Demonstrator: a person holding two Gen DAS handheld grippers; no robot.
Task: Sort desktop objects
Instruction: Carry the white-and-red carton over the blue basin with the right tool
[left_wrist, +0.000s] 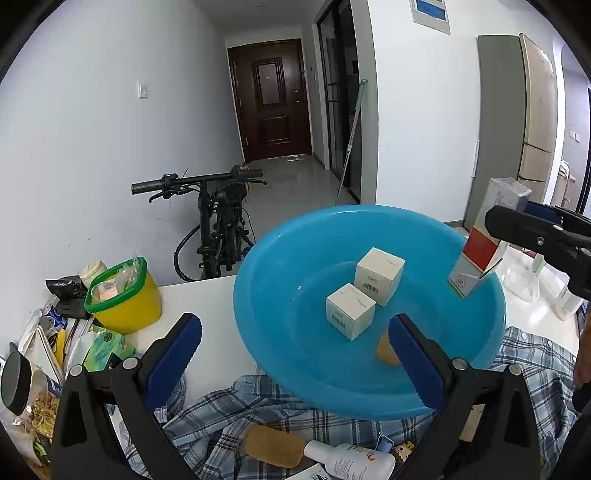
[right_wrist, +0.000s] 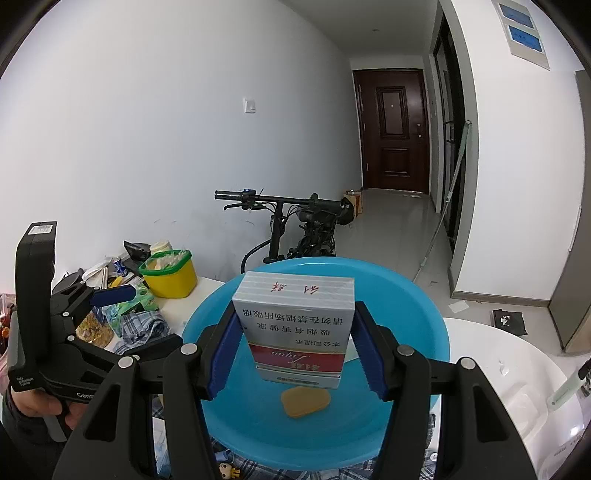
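Note:
A blue basin (left_wrist: 369, 391) rests on a plaid shirt on the white table. It holds two white cube boxes (left_wrist: 378, 275) (left_wrist: 349, 310) and an orange soap bar (right_wrist: 304, 401). My right gripper (right_wrist: 295, 332) is shut on a red, white and grey cigarette carton (right_wrist: 295, 325) and holds it upright over the basin; the carton (left_wrist: 480, 254) hangs above the basin's right rim in the left wrist view. My left gripper (left_wrist: 295, 354) is open and empty at the basin's near rim; it also shows at the left in the right wrist view (right_wrist: 110, 295).
A yellow tub with a green rim (left_wrist: 123, 295) stands at the left among packets and jars. A plaid shirt (left_wrist: 229, 417), a cork-coloured pad (left_wrist: 273, 445) and a white bottle (left_wrist: 351, 461) lie in front. A bicycle (left_wrist: 218, 225) stands behind the table.

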